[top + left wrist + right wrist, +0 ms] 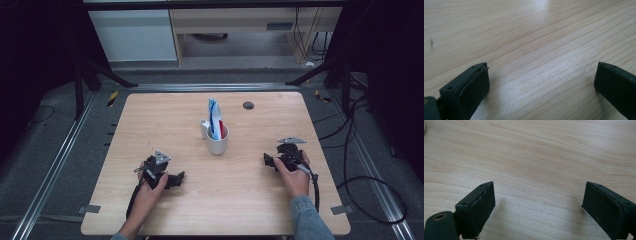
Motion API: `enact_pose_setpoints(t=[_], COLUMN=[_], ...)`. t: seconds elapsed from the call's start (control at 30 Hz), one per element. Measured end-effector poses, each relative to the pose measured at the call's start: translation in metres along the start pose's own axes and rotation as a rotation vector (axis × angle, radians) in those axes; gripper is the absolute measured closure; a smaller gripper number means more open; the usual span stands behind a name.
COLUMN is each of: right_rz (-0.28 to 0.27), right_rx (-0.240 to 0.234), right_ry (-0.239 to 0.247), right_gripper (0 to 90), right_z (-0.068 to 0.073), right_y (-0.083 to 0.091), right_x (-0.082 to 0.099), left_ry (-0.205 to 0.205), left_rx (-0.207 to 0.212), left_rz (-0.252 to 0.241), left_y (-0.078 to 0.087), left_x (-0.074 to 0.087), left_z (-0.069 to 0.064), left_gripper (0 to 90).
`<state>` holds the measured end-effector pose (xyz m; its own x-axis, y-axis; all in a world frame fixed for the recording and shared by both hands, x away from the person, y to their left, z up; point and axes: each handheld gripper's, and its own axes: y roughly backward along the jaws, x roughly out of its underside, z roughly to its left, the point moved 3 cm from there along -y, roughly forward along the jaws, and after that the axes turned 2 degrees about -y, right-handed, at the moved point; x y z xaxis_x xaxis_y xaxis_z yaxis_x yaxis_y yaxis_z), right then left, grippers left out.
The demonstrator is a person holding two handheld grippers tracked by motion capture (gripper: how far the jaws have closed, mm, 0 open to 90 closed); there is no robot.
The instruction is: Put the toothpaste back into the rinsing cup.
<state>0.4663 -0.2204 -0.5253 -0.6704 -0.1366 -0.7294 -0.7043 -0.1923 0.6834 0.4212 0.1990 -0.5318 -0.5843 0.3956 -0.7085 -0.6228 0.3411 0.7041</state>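
At the near edge of the counter (150, 125) I hold my left hand-held gripper (179, 177) and right hand-held gripper (267, 160), both spread wide over bare wood. Farther off, mid-counter between them, stands a white cup (217, 142) holding a blue-and-red packet (214, 118).

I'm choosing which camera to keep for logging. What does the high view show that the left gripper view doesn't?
High view alone: the white cup mid-table holding a blue packet, a small white bottle beside it, both hands, and the right gripper. Left gripper view alone: a close look between the left gripper's jaws, standing wide apart with nothing between them, low over the wood. Both share the wooden table and the left gripper.
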Motion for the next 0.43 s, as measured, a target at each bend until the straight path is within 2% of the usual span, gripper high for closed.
enact_pose_setpoints(t=[0.1, 0.23, 0.43], right_rz=[0.007, -0.016, -0.01], right_rx=[0.017, 0.017, 0.02], right_ry=[-0.001, -0.003, -0.006], right_gripper=[9.0, 7.6, 4.9], right_z=[0.0015, 0.0028, 0.0034], right_y=[-0.0061, -0.0092, -0.011], right_x=[0.0026, 0.0025, 0.0016], left_ry=[0.0, -0.001, -0.004], left_rx=[0.0, 0.0, 0.002], left_rz=[0.0, 0.0, -0.001], left_y=[0.0, 0.0, -0.0001], left_x=[0.0, 0.0, -0.0001], left_z=[0.0, 0.0, -0.0012], left_gripper=[0.0, 0.0, 0.0])
